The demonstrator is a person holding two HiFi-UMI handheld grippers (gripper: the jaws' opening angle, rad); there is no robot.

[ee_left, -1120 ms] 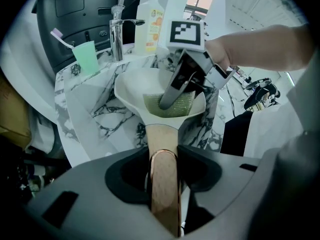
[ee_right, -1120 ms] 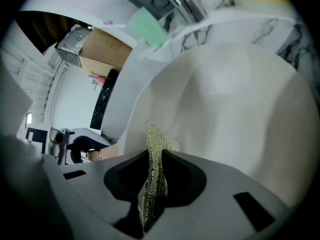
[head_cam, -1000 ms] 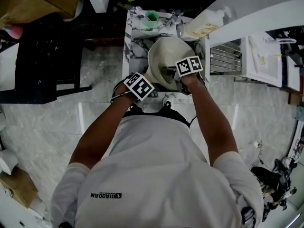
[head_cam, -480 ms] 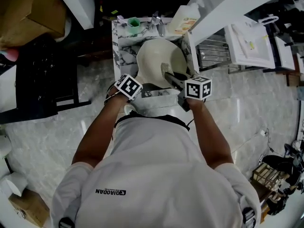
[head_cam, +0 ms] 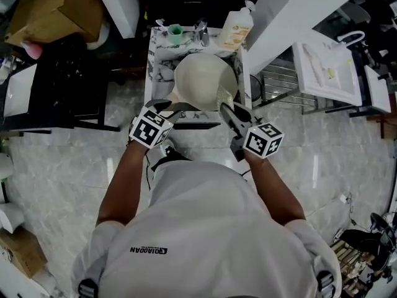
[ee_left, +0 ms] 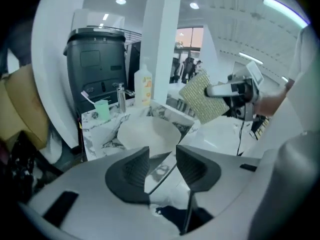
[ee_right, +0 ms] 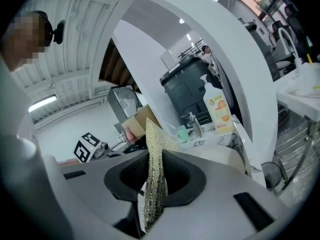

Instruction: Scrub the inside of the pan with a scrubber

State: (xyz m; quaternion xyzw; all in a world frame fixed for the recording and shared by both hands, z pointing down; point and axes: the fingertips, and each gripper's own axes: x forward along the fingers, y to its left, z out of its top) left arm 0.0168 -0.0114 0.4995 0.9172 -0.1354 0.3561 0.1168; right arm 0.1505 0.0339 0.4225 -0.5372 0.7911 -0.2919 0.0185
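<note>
The cream pan [head_cam: 203, 76] sits on the marble desk [head_cam: 156, 67], just in front of the tap [head_cam: 201, 31], with a green cup [head_cam: 175, 32] and a soap bottle [head_cam: 238, 26] standing behind it on either side of the tap. The right tool [head_cam: 227, 112] is closed tight on the scrubber [head_cam: 224, 95], a flat yellowish mesh pad gripped by its lower part so that most of it sticks up beyond the jaws. The right gripper view shows the pad edge-on, pinched between both jaws. Seen from the left gripper view, the scrubber hangs in the air to the right of the pan and above its rim, not touching it. The left tool [head_cam: 193, 108] is at the near left edge of the pan, its jaws a little way apart with nothing between them; only the pan's rim and the desk show through the gap. A wire rack [head_cam: 280, 74] stands to the right of the desk.
</note>
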